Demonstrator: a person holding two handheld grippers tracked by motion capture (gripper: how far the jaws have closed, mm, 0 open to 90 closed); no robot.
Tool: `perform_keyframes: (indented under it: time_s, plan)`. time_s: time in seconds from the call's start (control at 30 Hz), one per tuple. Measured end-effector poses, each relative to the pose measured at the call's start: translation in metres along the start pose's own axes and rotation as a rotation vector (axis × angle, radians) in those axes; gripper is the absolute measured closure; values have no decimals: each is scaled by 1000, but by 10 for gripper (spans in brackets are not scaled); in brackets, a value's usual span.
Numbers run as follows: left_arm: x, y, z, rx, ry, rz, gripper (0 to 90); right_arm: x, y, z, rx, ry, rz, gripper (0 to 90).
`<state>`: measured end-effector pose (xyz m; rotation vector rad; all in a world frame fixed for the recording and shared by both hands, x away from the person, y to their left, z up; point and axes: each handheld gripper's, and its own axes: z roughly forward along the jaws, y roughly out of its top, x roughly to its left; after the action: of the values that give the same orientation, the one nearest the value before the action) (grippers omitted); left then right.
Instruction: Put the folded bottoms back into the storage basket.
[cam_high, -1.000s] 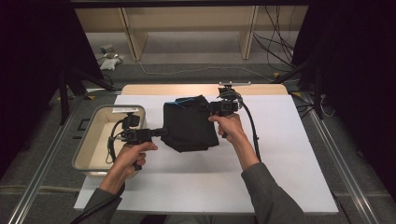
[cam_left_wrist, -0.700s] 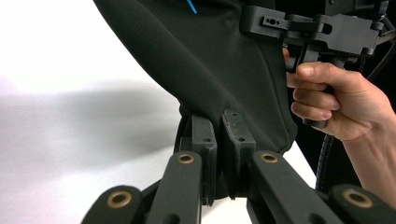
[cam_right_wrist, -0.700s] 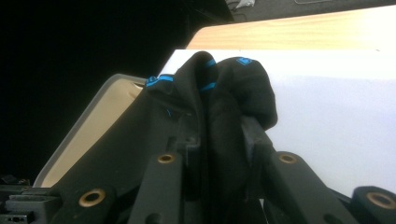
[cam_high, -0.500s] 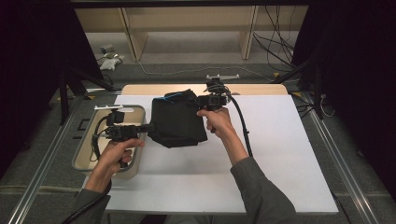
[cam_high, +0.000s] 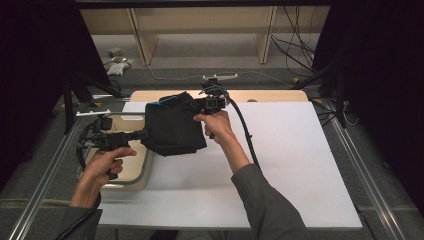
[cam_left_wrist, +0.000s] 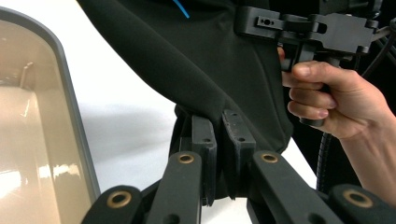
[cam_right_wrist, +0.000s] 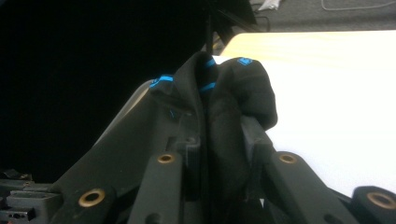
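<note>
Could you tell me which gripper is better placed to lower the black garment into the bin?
Probably the left gripper: it is shut on the black garment right over the beige bin; the right gripper holds the far edge.

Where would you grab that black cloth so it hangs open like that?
By its edges, one from each side. The black cloth is limp, so the left tongs pinch the hem from the left and the right tongs clamp the bunched, blue-stitched corner from the right; it hangs spread between them.
</note>
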<state>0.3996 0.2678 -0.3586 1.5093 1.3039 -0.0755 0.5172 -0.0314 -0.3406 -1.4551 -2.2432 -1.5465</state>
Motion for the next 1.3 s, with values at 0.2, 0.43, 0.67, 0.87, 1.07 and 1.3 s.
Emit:
perform_keyframes:
  time_s: [0.2, 0.43, 0.67, 0.87, 1.07, 1.3]
  plan:
    - [2, 1, -9, -3, 21, 11, 846, 9, 3, 6, 2, 7, -5, 745]
    - [8, 2, -20, -7, 29, 7, 846, 19, 6, 14, 10, 10, -14, 745]
    - [15, 5, -32, -1, 48, 13, 846, 29, 7, 24, 17, 18, -24, 744]
    - [20, 7, -45, -6, 49, 18, 846, 39, 10, 34, 21, 21, -28, 744]
    - [25, 7, -57, -13, 50, 12, 846, 50, 10, 43, 25, 27, -37, 743]
    - [30, 9, -69, -12, 56, 19, 845, 60, 12, 51, 27, 35, -43, 743]
